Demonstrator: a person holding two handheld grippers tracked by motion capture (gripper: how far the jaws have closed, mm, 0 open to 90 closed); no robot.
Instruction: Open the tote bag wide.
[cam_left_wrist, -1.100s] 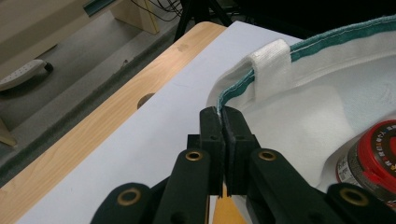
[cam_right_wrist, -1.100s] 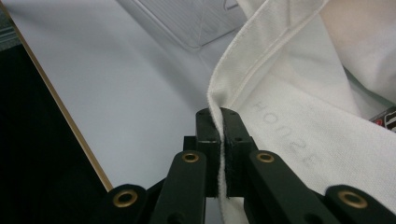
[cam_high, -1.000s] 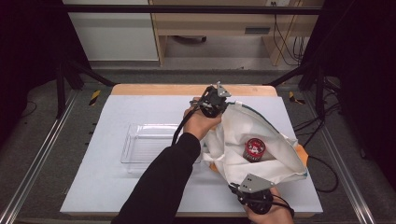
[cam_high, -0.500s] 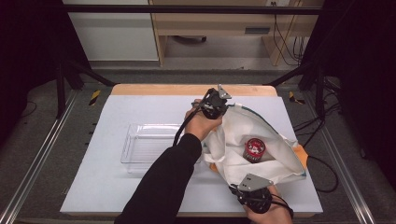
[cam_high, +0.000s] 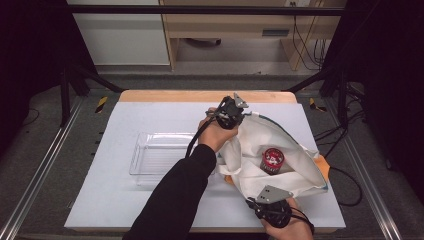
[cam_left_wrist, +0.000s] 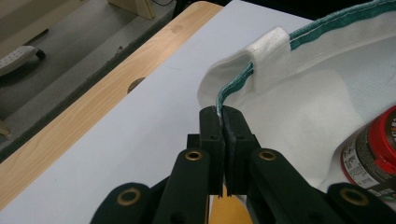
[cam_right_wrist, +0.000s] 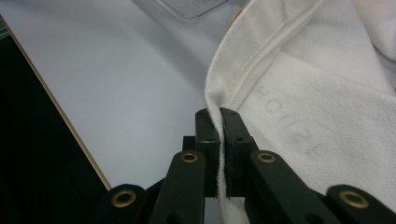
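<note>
A: Two grips, and neither has shifted against the earlier high views. The left gripper (cam_high: 231, 111), at the upper middle of the frame, pinches the far rim of the white cloth bag (cam_high: 292, 160); the right gripper (cam_high: 272, 207), at the bottom right, pinches the near rim.

B: So nothing has changed?

A: Almost nothing. The bag's mouth is as wide as it was, and the red-lidded can (cam_high: 272, 160) sits in the same spot inside it, right of centre.

B: What does that mean for the work?

A: I judge it a holding pause: the bag is stretched open and the can is in view, but not yet out. The clear tray (cam_high: 150, 172), left of the bag, is bare.

B: And the hands?

A: The left forearm runs diagonally up from the bottom centre, the hand wrapped round its tool. The right hand is low at the frame's bottom edge. In the gripper views, both pairs of jaws are pressed together on fabric: the left on the green-stitched hem (cam_left_wrist: 233, 86), the right on a plain white edge (cam_right_wrist: 217, 100).
</note>
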